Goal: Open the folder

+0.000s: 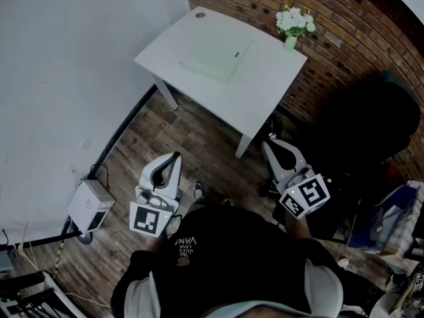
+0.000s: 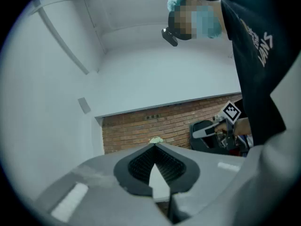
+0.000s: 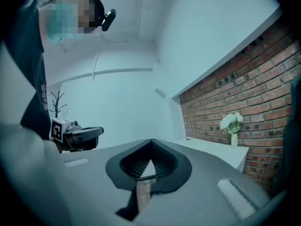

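Observation:
The pale green folder (image 1: 215, 57) lies flat and closed on the white table (image 1: 265, 105), seen in the head view. Both grippers hang level in front of the person, well short of the table and over the wooden floor. The left gripper (image 1: 176, 155) (image 2: 154, 145) has its jaws shut with nothing between them. The right gripper (image 1: 270, 138) (image 3: 151, 140) is also shut and empty. Each gripper view shows the other gripper off to the side, and the folder is not visible in either one.
A vase of white flowers (image 1: 293, 24) (image 3: 232, 123) stands at the table's far right corner by the brick wall (image 1: 344, 38). A black chair (image 1: 371, 124) sits to the right. A white box (image 1: 91, 205) with cables rests on the floor at left.

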`<state>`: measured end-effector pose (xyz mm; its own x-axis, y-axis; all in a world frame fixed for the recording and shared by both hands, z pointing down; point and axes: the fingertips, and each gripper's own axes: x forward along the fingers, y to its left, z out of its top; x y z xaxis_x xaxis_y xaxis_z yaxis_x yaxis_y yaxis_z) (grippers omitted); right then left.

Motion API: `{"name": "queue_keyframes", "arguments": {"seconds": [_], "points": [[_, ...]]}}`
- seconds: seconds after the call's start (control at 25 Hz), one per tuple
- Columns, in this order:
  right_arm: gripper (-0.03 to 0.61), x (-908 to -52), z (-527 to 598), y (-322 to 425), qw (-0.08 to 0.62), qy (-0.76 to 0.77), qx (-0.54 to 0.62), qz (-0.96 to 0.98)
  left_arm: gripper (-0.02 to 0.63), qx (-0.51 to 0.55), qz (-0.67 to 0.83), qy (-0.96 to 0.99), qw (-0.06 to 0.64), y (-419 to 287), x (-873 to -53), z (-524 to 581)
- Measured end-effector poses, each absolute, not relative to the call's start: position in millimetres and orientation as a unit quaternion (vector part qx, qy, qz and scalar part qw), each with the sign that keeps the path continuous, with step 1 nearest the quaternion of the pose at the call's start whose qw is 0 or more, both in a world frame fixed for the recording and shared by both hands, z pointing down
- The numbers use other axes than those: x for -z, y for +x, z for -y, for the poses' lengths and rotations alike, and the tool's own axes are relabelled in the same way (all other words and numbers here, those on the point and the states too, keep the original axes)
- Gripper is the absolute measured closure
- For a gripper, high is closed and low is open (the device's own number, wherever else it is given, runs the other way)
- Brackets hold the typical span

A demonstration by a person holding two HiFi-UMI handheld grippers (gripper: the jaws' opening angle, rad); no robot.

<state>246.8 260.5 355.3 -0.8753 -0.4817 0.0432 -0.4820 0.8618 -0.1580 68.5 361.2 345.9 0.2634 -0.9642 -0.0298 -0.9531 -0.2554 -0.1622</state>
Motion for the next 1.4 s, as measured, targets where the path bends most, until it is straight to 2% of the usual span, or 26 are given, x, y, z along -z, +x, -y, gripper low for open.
{"name": "queue_keyframes", "arguments": {"seconds": [0.84,1.4], "points": [[0.578,-377,-240,239,-0.013,0.277,-0.109,0.955,0.614,0.052,-0.595,-0.800,0.052,63,-371,-339],[0.578,-367,-172,168,-0.019,0.346,-0.106,0.932,0.614,0.049,-0.542,-0.837,0.055,-30,-369,-252]]}}
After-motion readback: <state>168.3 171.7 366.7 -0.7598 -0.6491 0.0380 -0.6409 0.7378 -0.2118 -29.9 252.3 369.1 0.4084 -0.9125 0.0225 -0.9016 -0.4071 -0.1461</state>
